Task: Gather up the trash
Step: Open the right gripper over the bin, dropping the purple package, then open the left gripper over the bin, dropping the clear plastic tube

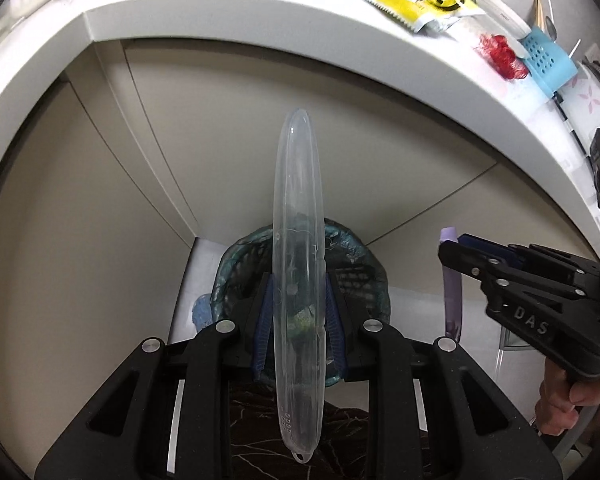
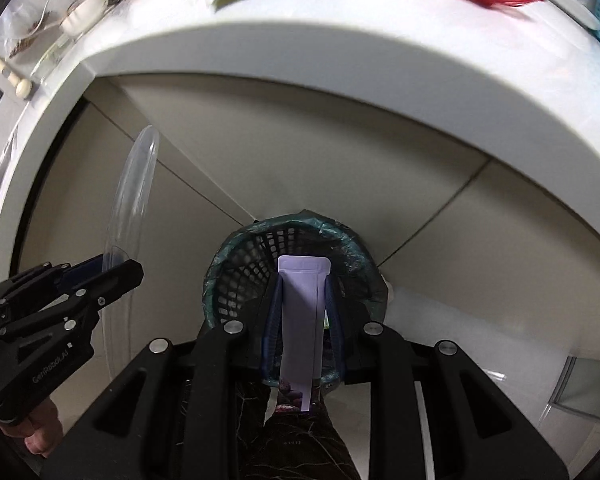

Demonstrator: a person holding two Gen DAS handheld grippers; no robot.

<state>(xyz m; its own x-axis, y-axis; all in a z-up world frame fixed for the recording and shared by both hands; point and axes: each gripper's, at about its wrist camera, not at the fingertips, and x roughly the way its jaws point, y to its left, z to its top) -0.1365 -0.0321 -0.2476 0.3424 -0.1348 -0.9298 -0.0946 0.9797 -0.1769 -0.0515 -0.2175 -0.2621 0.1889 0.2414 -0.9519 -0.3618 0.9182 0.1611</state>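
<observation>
Left gripper [image 1: 298,316] points steeply down, blue pads [image 1: 262,332] clamped on a clear plastic lid [image 1: 298,264] held on edge, so it reads as a thin translucent sliver running up past the fingers; small vent holes near its lower end. Right gripper [image 2: 301,316] same pose, also angled steeply down, pads pinching a flat lilac pouch [image 2: 301,320] with a notched top edge and a dark fruit print at the bottom end. Each is held by a bare hand [image 1: 571,404] on the grip under the body. From the left view the right unit sits off to the side with "DAS" moulded on its frame; from the right view the left unit reads "GenRobot.AI". Both loads hang directly above a mesh waste basket [image 2: 252,268] lined with a teal bag [image 2: 339,232], standing on the floor against beige tiled wall under a white counter [image 1: 220,24]. On the counter: a pile of snack wrappers [image 1: 403,4], yellow and white, print too blurred to read; a red net bag [image 1: 499,54]; a blue perforated holder [image 1: 547,60]. Dark patterned trousers show below the grippers.
</observation>
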